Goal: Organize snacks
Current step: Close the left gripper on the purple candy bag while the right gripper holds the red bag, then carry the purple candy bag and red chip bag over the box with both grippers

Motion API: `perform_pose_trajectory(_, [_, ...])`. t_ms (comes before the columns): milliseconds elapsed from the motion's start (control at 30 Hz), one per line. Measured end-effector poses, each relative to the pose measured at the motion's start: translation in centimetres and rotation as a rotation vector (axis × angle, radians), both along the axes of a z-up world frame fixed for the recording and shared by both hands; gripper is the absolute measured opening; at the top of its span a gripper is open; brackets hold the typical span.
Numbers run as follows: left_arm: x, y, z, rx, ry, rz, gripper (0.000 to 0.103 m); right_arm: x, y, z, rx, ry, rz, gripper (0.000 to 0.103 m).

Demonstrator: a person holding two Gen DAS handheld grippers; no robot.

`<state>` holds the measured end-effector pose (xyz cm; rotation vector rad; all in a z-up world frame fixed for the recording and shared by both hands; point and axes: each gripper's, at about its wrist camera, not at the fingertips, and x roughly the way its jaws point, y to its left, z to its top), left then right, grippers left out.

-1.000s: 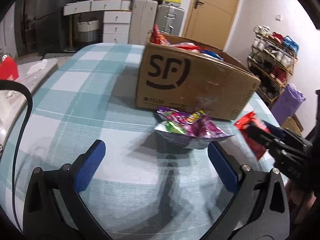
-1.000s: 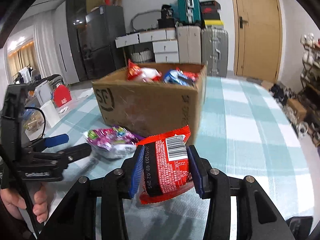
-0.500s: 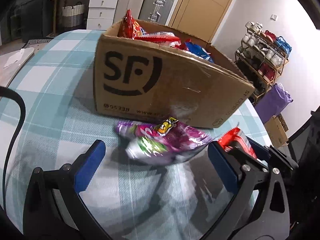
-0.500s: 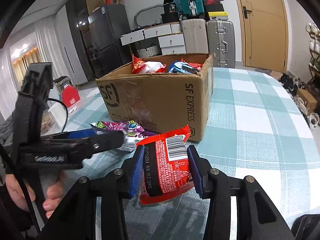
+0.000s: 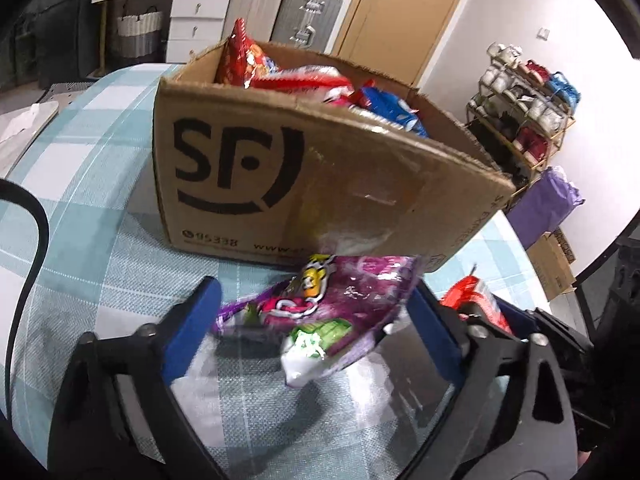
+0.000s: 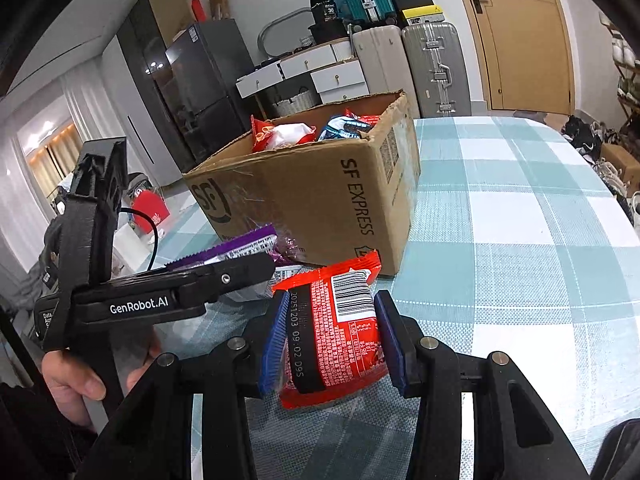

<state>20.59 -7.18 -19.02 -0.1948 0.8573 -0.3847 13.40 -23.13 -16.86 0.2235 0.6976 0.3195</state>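
A purple snack bag (image 5: 344,308) lies on the checked table (image 5: 92,184) in front of the brown SF cardboard box (image 5: 320,184), which holds several snack packets (image 5: 304,80). My left gripper (image 5: 316,320) straddles the bag and its jaws are closing; both blue pads touch the bag's ends, and the bag buckles upward. In the right wrist view the bag (image 6: 236,250) rises above the left gripper's finger (image 6: 240,276). My right gripper (image 6: 332,332) is shut on a red snack packet (image 6: 340,328), held just right of the bag near the box's corner (image 6: 372,216).
A person's hand (image 6: 76,380) grips the left tool's handle. A black cable (image 5: 36,240) crosses the table at the left. Behind the table are white drawers (image 5: 196,20), suitcases (image 6: 432,64), a door (image 6: 520,32) and a shoe rack (image 5: 524,116).
The left gripper moved forward over the purple bag and its jaws narrowed onto the bag's ends, which bent upward. The right gripper kept still, holding the red packet.
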Motion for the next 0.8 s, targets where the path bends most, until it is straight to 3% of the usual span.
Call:
perform_pose_trajectory(33, [0.0,0.0,0.1,-0.015,-0.004,-0.012,0.074,0.0,0.0,0.0,0.002,-0.001,0.001,0.044])
perform_pose_trajectory(200, [0.3,-0.8,0.3,0.009,-0.026,-0.032,0.061,-0.1,0.1,0.1,0.003,-0.004,0.000,0.044])
perform_pose_trajectory(233, [0.3,-1.0,0.4,0.000,-0.027,-0.056,0.044,-0.2,0.1,0.1,0.003,-0.005,0.000,0.044])
perform_pose_trajectory(400, [0.4,-2.1,0.8,0.041,-0.031,-0.066,0.040,-0.2,0.1,0.1,0.002,-0.006,-0.003,0.044])
perform_pose_trajectory(433, [0.3,-2.2,0.9,0.038,-0.029,-0.068,0.035,-0.2,0.1,0.1,0.002,-0.007,-0.004,0.044])
perform_pose_trajectory(467, [0.2,-2.3,1.0,0.033,-0.030,-0.073,0.022,-0.3,0.1,0.1,0.002,-0.008,-0.004,0.044])
perform_pose_trajectory(800, [-1.4,-1.6,1.6,0.042,-0.024,-0.081,0.020,-0.3,0.0,0.3,0.001,-0.020,-0.014,0.044])
